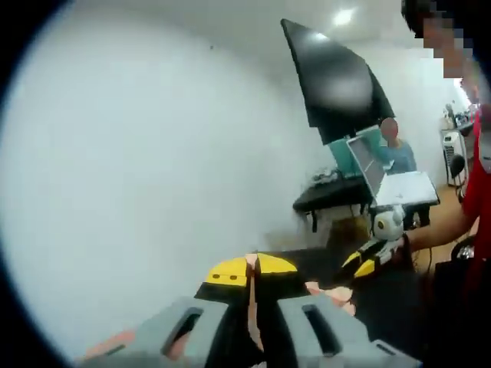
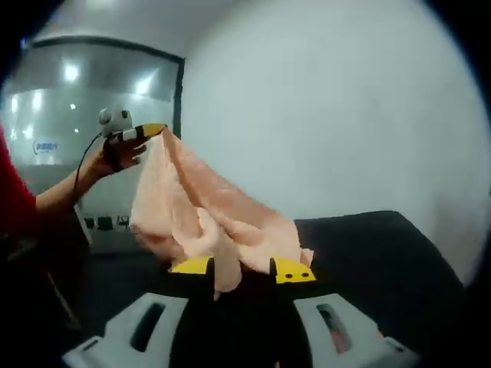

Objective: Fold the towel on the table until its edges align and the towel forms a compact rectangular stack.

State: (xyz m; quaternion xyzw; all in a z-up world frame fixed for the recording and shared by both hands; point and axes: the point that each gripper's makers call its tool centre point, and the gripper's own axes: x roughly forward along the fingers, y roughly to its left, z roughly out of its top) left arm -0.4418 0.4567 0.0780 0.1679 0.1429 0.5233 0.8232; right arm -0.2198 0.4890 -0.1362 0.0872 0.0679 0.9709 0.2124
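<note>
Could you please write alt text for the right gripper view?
The right gripper pinches a peach towel above a black table, while the left gripper, held in a person's hand, lifts its far corner.

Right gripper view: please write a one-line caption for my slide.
Both grippers hold a peach towel lifted above the black table.

White wall (image 1: 138, 153) spans most of left gripper view; same plain wall (image 2: 330, 115) behind table in right gripper view. Black tabletop (image 2: 383, 261) in foreground. Ceiling light (image 1: 343, 17) on, top of left gripper view. Large black tilted panel (image 1: 337, 84) stands against wall. Below it, low black bench (image 1: 334, 195) with small items on top. Open laptop (image 1: 383, 172) on white surface. Seated person (image 1: 395, 149) behind laptop. Glass partition (image 2: 84, 100) at far left of right gripper view, reflecting ceiling lights; dark frame along edge.
</note>
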